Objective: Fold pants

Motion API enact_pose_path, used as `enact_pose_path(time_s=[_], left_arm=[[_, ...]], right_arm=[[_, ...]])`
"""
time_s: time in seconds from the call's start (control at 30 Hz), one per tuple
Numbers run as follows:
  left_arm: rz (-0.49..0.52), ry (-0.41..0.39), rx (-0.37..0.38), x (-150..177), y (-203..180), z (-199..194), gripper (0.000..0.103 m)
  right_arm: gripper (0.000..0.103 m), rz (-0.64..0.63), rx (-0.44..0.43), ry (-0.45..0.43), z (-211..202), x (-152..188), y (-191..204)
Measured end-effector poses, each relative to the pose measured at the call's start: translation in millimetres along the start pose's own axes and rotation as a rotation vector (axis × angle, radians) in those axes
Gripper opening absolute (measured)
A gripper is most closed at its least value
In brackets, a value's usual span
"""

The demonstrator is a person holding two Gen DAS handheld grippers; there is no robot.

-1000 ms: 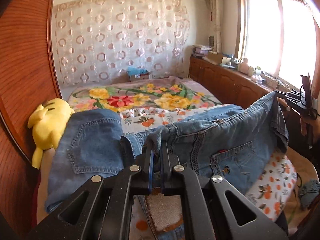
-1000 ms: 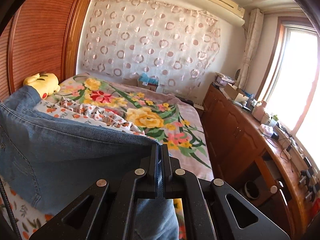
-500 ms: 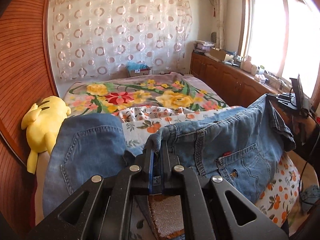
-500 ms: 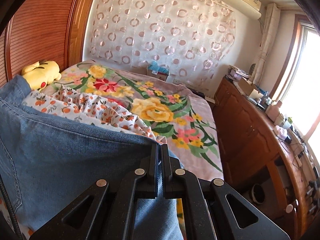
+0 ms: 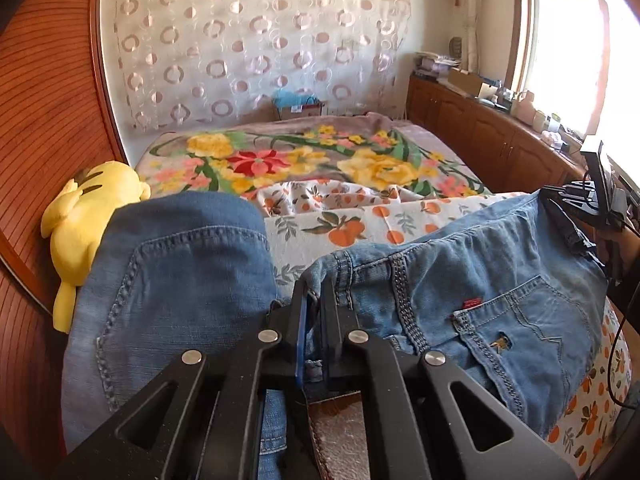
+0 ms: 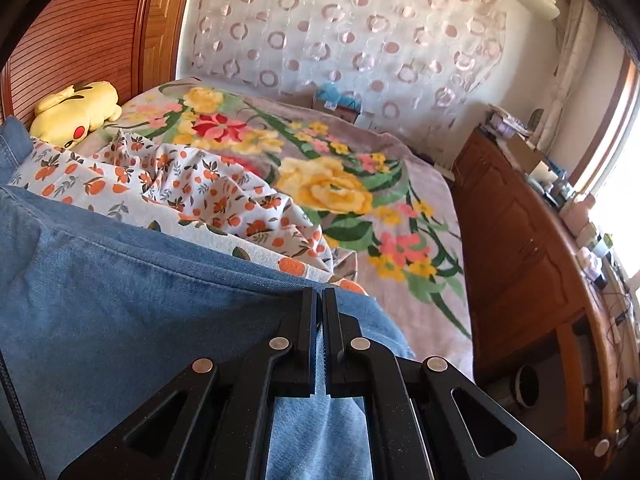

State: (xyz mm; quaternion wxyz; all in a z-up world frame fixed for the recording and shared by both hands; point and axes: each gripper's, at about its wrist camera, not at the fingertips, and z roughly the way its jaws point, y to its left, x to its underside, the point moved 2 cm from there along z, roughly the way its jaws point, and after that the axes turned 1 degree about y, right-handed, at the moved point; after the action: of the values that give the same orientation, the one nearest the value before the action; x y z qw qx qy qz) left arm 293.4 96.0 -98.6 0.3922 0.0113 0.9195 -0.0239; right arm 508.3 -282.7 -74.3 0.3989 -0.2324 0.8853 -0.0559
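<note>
- Left wrist view: the black left gripper (image 5: 316, 296) is squeezed shut on the top band of the blue denim pants (image 5: 480, 292).
- The pants hang up off the bed, stretched from this gripper over to the black right gripper (image 5: 576, 196) at the far right edge, where a person's hand shows only a little.
- A back pocket faces the camera. It has a small red tag (image 5: 471, 303) on its edge, too tiny to read, and a little brown-gold stitched mark (image 5: 500, 345) lower down.
- A brown leather patch (image 5: 340, 432) sits under the fingers. No words can be read on it.
- More denim, with a curved stitched seam, bulges on the left in front of a yellow plush toy (image 5: 86, 220).
- Behind the pants lie a white sheet with orange fruit prints (image 5: 360, 228) and a big flowered blanket (image 5: 304, 156).
- Right wrist view: the right gripper (image 6: 321, 300) is also pressed shut, with a thin fold of the pants (image 6: 120, 300) pinched between its fingers.
- The denim spreads out to the left and hangs below the gripper, above the sheet (image 6: 180, 188).
- The plush toy (image 6: 76, 110) lies by the wooden wall, and a long brown wooden cabinet (image 6: 516, 256) stands beside the bed.
</note>
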Motion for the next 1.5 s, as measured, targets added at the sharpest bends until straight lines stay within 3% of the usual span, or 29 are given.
enact_pose_path(time_s=[0.13, 0.23, 0.33, 0.37, 0.4, 0.6, 0.77, 0.9, 1.33, 1.5], left_arm=[[-0.005, 0.007, -0.010, -1, 1, 1, 0.008], [-0.018, -0.004, -0.014, -2, 4, -5, 0.015], [-0.011, -0.030, 0.000, -6, -1, -15, 0.036], [-0.004, -0.042, 0.002, -7, -5, -18, 0.047], [0.001, -0.054, 0.006, -9, -8, -20, 0.050], [0.030, -0.096, 0.075, -23, -39, -21, 0.058], [0.050, -0.105, 0.132, -36, -67, -2, 0.059], [0.094, -0.109, 0.107, -43, -83, 11, 0.078], [0.125, -0.048, 0.137, -26, -109, 52, 0.080], [0.106, -0.040, 0.154, -24, -107, 55, 0.080]], right_arm=[[0.002, 0.051, -0.036, 0.024, 9, -6, -9], [0.005, 0.105, -0.070, 0.012, 5, -9, -18], [0.019, 0.145, -0.081, -0.011, -7, -11, -28], [0.021, 0.154, -0.085, -0.016, -11, -10, -30], [0.022, 0.157, -0.082, -0.022, -16, -8, -31], [0.029, 0.192, -0.099, -0.036, -45, 18, -27], [0.032, 0.177, -0.114, 0.007, -58, 42, -15], [0.037, 0.176, -0.119, 0.029, -63, 52, -11], [0.042, 0.168, -0.107, 0.036, -69, 56, 3], [0.043, 0.139, -0.046, 0.054, -65, 59, 5]])
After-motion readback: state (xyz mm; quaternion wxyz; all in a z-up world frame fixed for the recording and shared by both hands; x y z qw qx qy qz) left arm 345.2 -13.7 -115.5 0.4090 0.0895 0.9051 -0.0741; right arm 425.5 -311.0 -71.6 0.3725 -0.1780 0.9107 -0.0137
